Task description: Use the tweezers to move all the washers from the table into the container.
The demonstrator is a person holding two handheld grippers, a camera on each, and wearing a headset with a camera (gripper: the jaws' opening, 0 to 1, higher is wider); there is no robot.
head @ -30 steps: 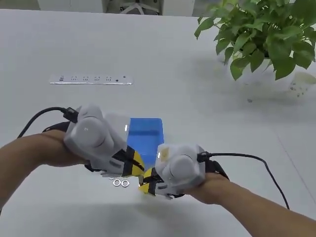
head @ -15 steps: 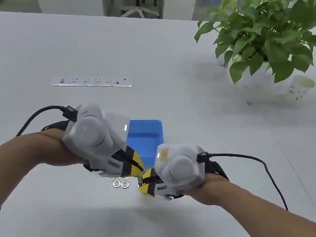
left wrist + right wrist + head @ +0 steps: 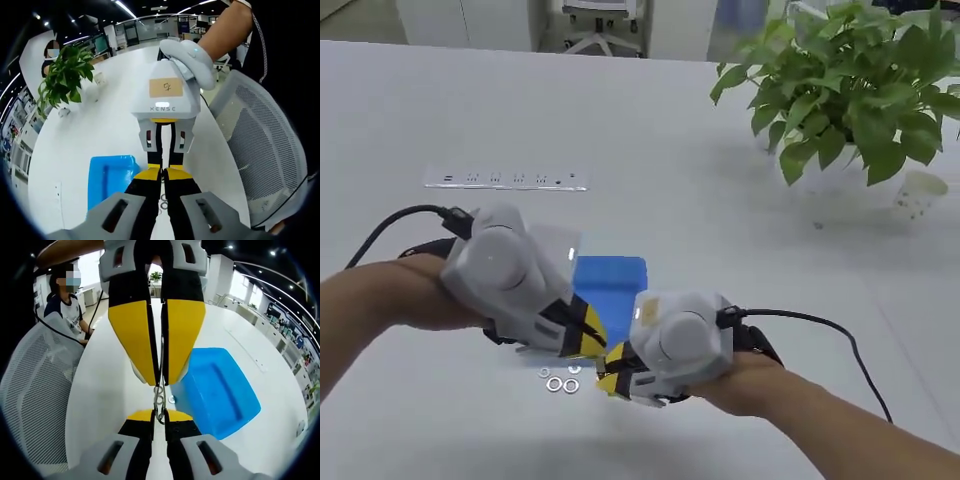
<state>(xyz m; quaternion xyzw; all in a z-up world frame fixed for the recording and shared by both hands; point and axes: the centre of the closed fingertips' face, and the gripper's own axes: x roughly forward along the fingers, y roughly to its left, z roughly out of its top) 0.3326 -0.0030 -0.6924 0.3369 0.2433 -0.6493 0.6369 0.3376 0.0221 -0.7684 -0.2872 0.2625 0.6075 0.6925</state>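
The right gripper (image 3: pixel 160 416) has its jaws pressed together on a thin metal strip, judged to be the tweezers (image 3: pixel 160 390), which runs straight forward along the jaw line. The left gripper (image 3: pixel 161 380) faces it tip to tip, its yellow pads drawn in to a narrow slit, and the same strip passes up into that slit, so both grippers appear to pinch the one tool. This opposed, nose-to-nose arrangement is consistent with seating or re-aligning the tweezers in the jaws before use: one gripper steadies the tool while the other sets its hold. How firmly each jaw pair bears on the strip cannot be read. Both grippers are held low over the table (image 3: pixel 720 200), directly above the work. The washers (image 3: pixel 560 383) lie in a small cluster on the table surface, just below and between the two gripper tips, not yet lifted. The blue container (image 3: pixel 615 272) sits just beyond them, open side up (its interior shows no washer in the right gripper view). Placement of the container next to the cluster keeps the carry short. The next move is judged to call for a fine descent of the tool tips onto one washer; a flat ring on a smooth table may slide rather than lift.
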